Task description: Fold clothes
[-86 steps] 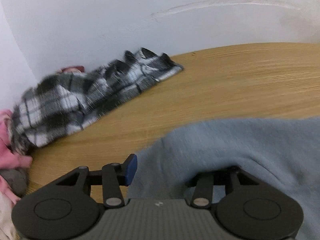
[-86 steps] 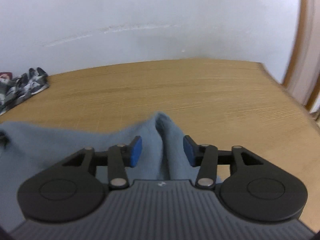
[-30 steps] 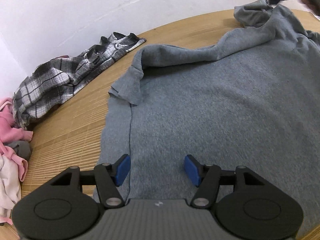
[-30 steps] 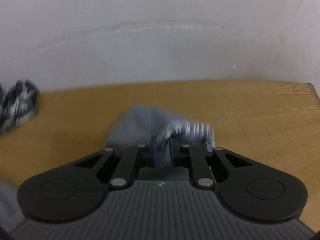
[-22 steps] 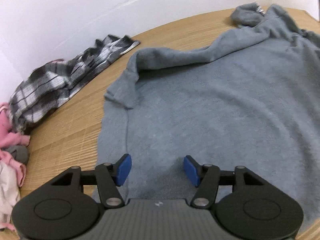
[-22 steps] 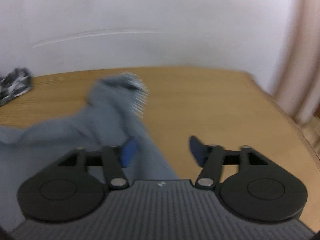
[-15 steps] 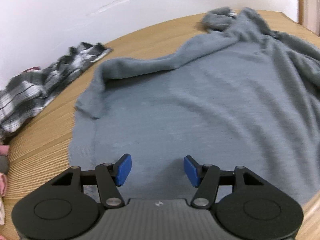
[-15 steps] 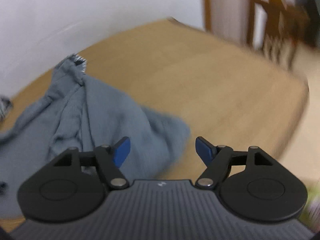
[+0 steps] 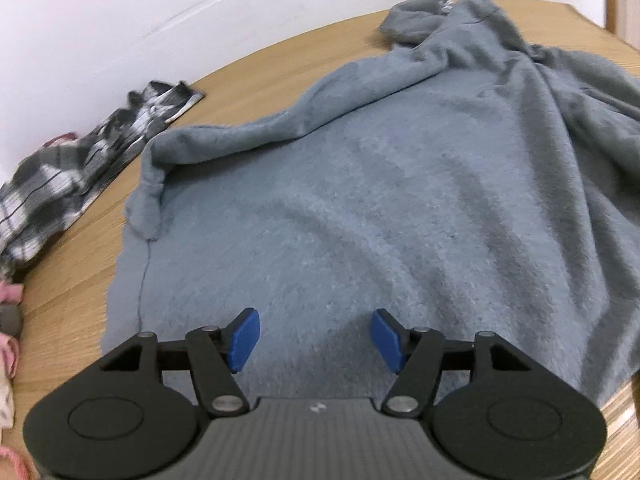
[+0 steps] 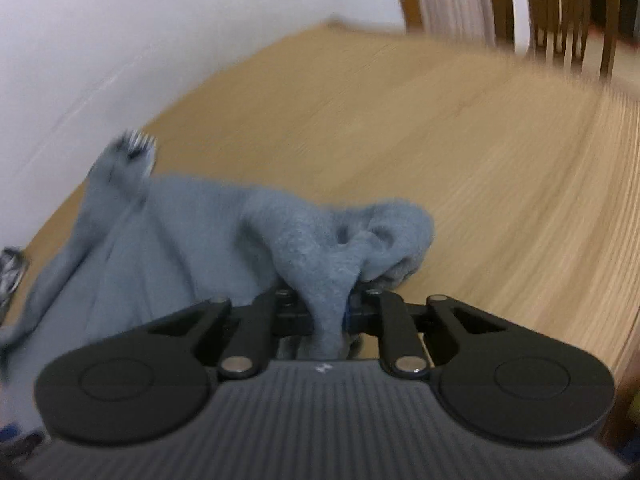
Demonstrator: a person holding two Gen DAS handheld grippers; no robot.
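A grey fleece sweatshirt (image 9: 380, 184) lies spread over the wooden table (image 9: 72, 280), one sleeve bunched along its far left edge. My left gripper (image 9: 314, 338) is open and empty, hovering over the sweatshirt's near part. In the right wrist view my right gripper (image 10: 328, 312) is shut on a bunched fold of the same sweatshirt (image 10: 332, 264), near its right edge; the blue pads are mostly hidden by the cloth.
A black-and-white plaid shirt (image 9: 80, 160) lies at the far left by the white wall. Pink and pale clothes (image 9: 8, 320) are piled at the left edge. A wooden chair (image 10: 560, 12) stands beyond the table's far right corner.
My right gripper let go of the far cuff, swung right and has closed on a fold at the sweatshirt's right side. My left gripper has stayed open above the cloth, shifting slightly.
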